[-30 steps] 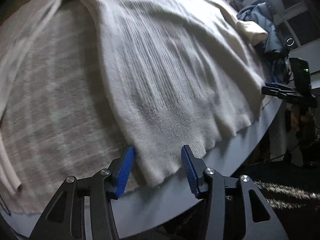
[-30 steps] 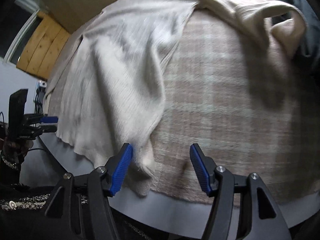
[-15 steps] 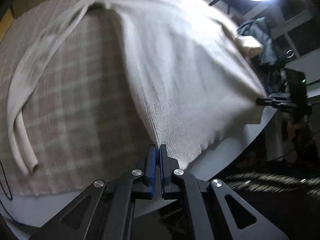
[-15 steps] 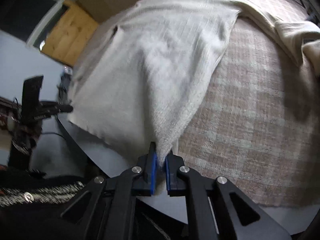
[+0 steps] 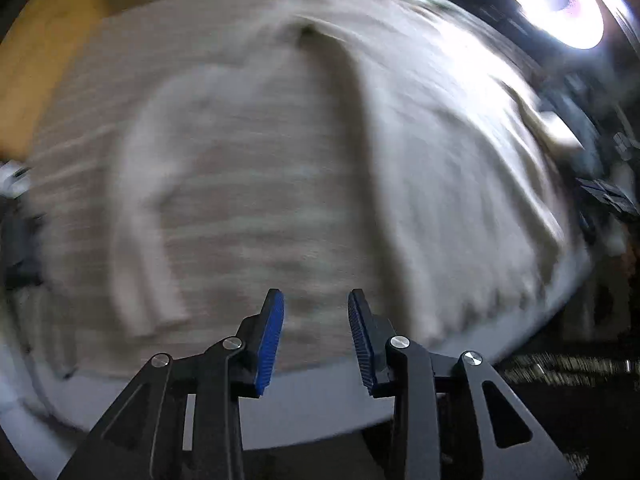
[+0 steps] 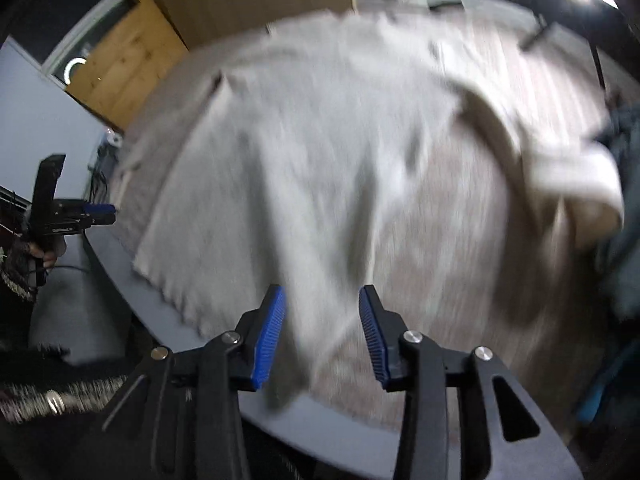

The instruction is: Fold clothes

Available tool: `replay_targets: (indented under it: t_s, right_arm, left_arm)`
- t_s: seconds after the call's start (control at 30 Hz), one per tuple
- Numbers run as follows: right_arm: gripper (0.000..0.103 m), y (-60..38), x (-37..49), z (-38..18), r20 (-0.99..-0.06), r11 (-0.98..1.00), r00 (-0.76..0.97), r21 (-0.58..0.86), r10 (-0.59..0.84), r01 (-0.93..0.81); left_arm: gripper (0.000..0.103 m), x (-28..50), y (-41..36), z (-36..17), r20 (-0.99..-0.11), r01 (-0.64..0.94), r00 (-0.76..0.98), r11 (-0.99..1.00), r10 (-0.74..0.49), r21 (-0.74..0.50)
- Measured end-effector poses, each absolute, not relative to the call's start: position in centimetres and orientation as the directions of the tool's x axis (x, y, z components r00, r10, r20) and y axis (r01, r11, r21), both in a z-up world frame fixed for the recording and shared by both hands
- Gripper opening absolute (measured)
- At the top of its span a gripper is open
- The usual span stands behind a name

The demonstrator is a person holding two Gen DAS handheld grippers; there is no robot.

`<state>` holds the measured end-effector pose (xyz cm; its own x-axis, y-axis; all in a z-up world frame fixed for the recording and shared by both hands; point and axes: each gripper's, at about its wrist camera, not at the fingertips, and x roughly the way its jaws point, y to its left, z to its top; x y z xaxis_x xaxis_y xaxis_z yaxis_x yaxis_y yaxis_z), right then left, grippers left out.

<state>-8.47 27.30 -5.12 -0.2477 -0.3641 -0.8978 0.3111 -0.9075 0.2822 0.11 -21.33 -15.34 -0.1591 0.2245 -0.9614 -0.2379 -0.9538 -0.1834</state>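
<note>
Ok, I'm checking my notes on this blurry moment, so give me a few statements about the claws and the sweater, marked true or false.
1. The left claw is open. True.
2. The right claw is clamped on the sweater hem. False: it is open and grips nothing.
3. The sweater lies on a plaid cloth. True.
4. The sweater is dark blue. False: it is cream.
5. A sleeve lies curved on the cloth, left of the sweater's body. True.

The cream knit sweater (image 5: 440, 168) lies spread flat on the desk, its hem at the near edge. One long sleeve (image 5: 136, 208) curves out along its side. The other sleeve (image 6: 568, 176) lies bunched at the far side, cuff folded over. Both views are motion-blurred.
</note>
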Motion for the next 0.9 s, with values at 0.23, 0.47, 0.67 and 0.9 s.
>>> replay_targets:
  t_s: [0.23, 0.47, 0.67, 0.9]
  right_arm:
    - [0.039, 18.6, -14.6, -1.5, -0.841, -0.831, -0.326, 0.23, -0.432, 0.506]
    - [0.039, 9.3, -20.6, -2.3, -0.818, -0.792, -0.283, 0.3, -0.501, 0.532]
    - [0.039, 4.1, -20.5, -4.0, -0.85, -0.769, -0.241, 0.257, -0.468, 0.586]
    - [0.039, 3.8, -22.2, -6.7, -0.881, -0.81, -0.231, 0.238, -0.413, 0.536]
  left_arm:
    - [0.032, -0.9, -29.6, -16.0, -0.966, -0.04, -0.249, -0.998, 0.064, -0.056]
    - [0.032, -2.9, -30.4, -19.5, -0.967, -0.076, -0.206, -0.988, 0.15, -0.137]
    - [0.008, -2.9, -28.7, -18.5, -0.964, -0.225, -0.238, -0.972, 0.121, -0.067]
    - [0.055, -0.8, -26.4, -15.4, -0.962, -0.409, -0.272, -0.906, 0.01, 0.107]
